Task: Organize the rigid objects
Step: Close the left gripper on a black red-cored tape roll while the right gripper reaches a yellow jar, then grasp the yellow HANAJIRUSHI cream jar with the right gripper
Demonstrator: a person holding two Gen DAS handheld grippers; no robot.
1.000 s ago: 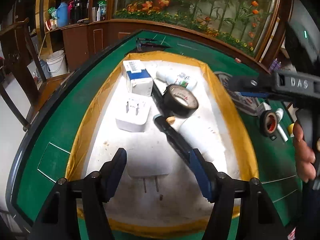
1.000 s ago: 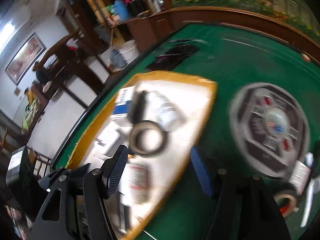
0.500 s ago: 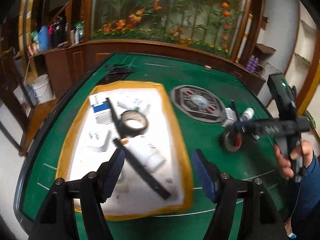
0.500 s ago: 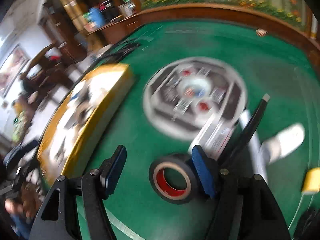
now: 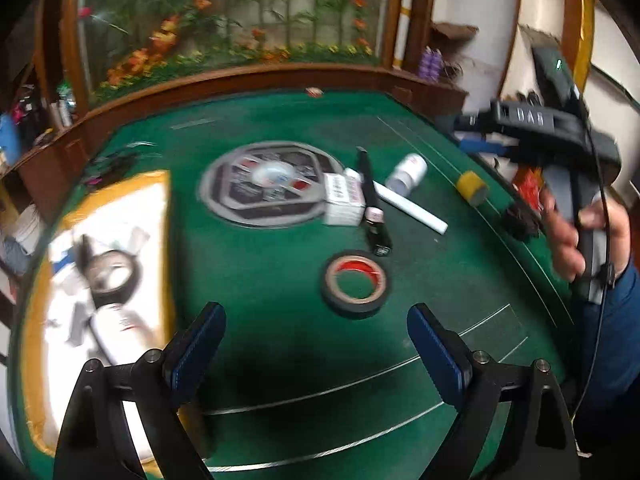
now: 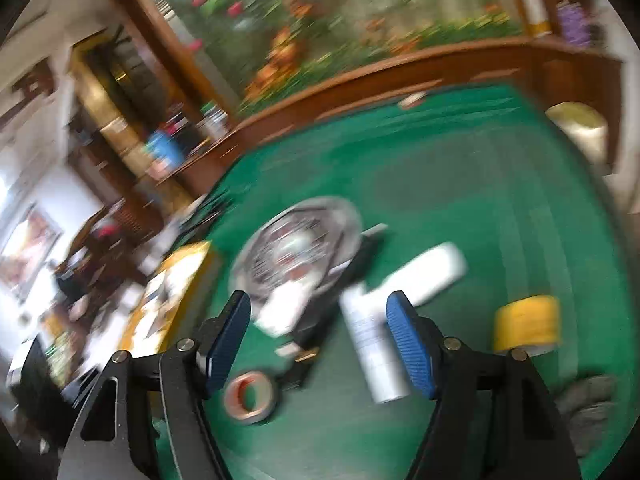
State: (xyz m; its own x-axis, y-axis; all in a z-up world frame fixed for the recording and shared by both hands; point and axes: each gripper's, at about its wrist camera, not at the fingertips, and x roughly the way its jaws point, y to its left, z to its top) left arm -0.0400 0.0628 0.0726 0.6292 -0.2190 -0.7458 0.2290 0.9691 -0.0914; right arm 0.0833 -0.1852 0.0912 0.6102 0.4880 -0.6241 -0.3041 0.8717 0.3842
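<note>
Both my left gripper (image 5: 314,344) and right gripper (image 6: 318,338) are spread wide, holding nothing. Yellow-rimmed white tray (image 5: 158,216) at the green felt table's (image 5: 280,344) left edge is part-filled. Black tape roll with red core (image 5: 355,282), white tube (image 5: 412,208), yellow roll (image 5: 472,188) left mid-table.

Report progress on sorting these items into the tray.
Done: the yellow-rimmed tray already holds a black tape roll and a white bottle. In hand: nothing; left gripper and right gripper are open. Left: red-cored tape, white tube, small box, yellow roll lie on the felt.
</note>
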